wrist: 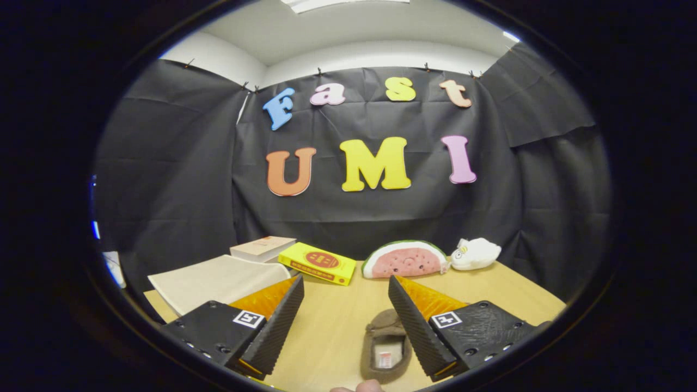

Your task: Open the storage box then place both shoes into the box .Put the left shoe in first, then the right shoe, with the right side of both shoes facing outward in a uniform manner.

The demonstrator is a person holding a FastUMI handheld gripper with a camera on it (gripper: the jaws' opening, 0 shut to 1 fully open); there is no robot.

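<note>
My gripper point(346, 283) is open, its two fingers spread wide above the wooden table point(490, 288) with nothing held between them. A brown slipper-like shoe point(387, 343) lies flat on the table between the fingers, close to the right finger, its opening facing up and a small tag inside it. A beige storage box point(218, 280) with its lid down sits beyond the left finger, partly hidden by it. The second shoe is hidden.
A yellow book point(318, 263) lies ahead of the fingers, with a pale book point(262, 247) behind the box. A watermelon-slice plush point(405, 259) and a white plush toy point(475, 253) sit at the table's far side. A fingertip point(366, 386) shows just below the shoe.
</note>
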